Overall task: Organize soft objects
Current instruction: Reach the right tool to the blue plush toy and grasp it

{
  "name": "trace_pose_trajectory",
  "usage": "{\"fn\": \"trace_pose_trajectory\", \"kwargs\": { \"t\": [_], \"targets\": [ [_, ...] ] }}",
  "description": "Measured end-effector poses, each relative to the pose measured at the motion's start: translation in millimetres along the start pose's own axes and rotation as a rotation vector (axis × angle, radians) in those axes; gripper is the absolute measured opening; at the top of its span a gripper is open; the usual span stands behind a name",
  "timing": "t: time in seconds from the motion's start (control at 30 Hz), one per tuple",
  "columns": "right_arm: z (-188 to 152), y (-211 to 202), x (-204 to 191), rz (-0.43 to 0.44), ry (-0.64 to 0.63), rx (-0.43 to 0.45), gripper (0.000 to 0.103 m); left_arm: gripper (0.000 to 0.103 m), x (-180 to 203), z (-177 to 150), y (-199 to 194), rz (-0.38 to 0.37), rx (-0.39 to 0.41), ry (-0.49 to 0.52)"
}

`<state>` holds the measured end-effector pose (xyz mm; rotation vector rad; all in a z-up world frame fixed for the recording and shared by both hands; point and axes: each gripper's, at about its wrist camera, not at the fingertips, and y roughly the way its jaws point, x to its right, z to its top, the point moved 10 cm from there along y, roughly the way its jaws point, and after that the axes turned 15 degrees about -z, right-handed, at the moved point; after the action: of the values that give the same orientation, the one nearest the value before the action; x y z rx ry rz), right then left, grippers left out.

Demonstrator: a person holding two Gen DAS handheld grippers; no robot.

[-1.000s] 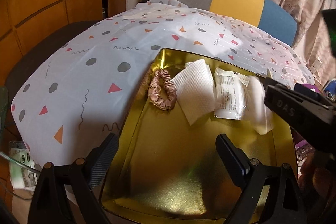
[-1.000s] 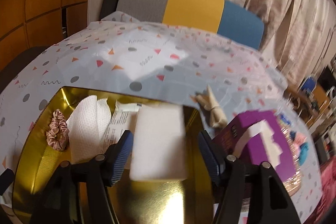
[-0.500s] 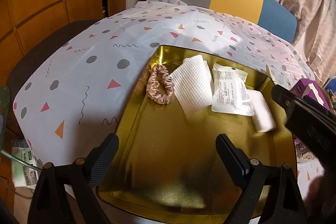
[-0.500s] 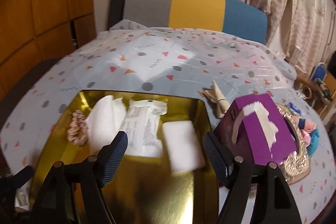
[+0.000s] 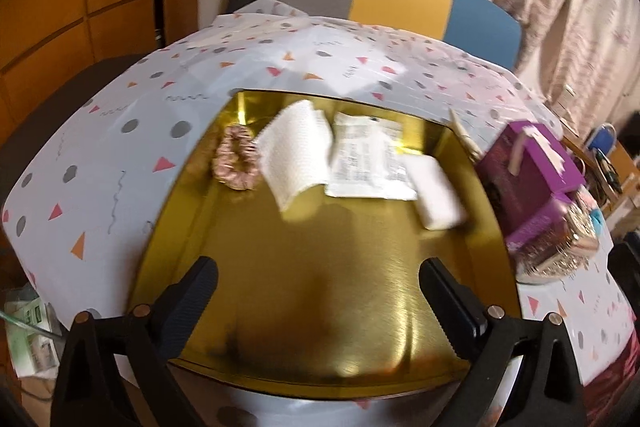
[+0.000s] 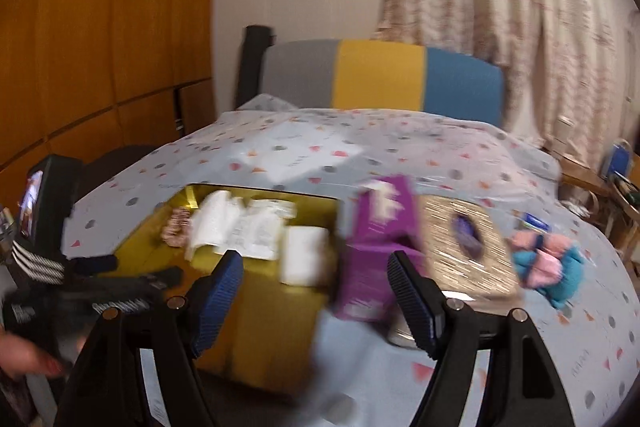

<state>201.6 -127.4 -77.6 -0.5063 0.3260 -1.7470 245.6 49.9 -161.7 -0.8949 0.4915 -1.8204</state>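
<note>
Left claw [image 5: 318, 291]: ribbed pads opening wider, nothing between them.
Right claw [image 6: 314, 289]: parted, empty.
Tray [image 5: 320, 315]: shiny gold metal, on the patterned counter [image 5: 120, 147].
Contents, far end: ruffled pink scrunchie [image 5: 236, 163], dimpled white cloth [image 5: 294, 155], printed packet [image 5: 366, 163], white sponge block [image 5: 438, 191].

No text can be read here. The white packet [image 5: 366, 163] in the gold tray [image 5: 280, 291] bears lines of dark print, too blurred to make out in either view. The purple tissue box [image 5: 524, 183] shows faint markings on its side, also unreadable. A green and white package [image 5: 30, 331] at the lower left edge of the left wrist view has printing that cannot be made out. The small screen [image 6: 34, 201] at the left of the right wrist view shows only a blur.
</note>
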Motion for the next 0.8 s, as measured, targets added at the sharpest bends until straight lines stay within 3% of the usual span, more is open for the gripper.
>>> {"fn": "trace_pose_trajectory", "kwargs": {
  "t": [0.27,0.4,0.57,0.73,0.8],
  "targets": [
    [-46,7,118,-0.137,0.2,-0.102,0.076,0.101,44,-12,4,-0.058,-0.019,0.064],
    [-83,22,176,-0.21,0.287,-0.198,0.076,0.101,70,-20,6,-0.096,-0.028,0.12],
    [-129,48,228,-0.188,0.452,-0.345,0.076,0.102,108,-30,10,-0.14,-0.031,0.197],
    [-120,77,271,-0.084,0.693,-0.326,0.071,0.102,132,-38,17,-0.157,-0.05,0.24],
    [-109,97,291,-0.099,0.761,-0.318,0.069,0.102,140,-40,19,-0.162,-0.054,0.256]
  ]
}}
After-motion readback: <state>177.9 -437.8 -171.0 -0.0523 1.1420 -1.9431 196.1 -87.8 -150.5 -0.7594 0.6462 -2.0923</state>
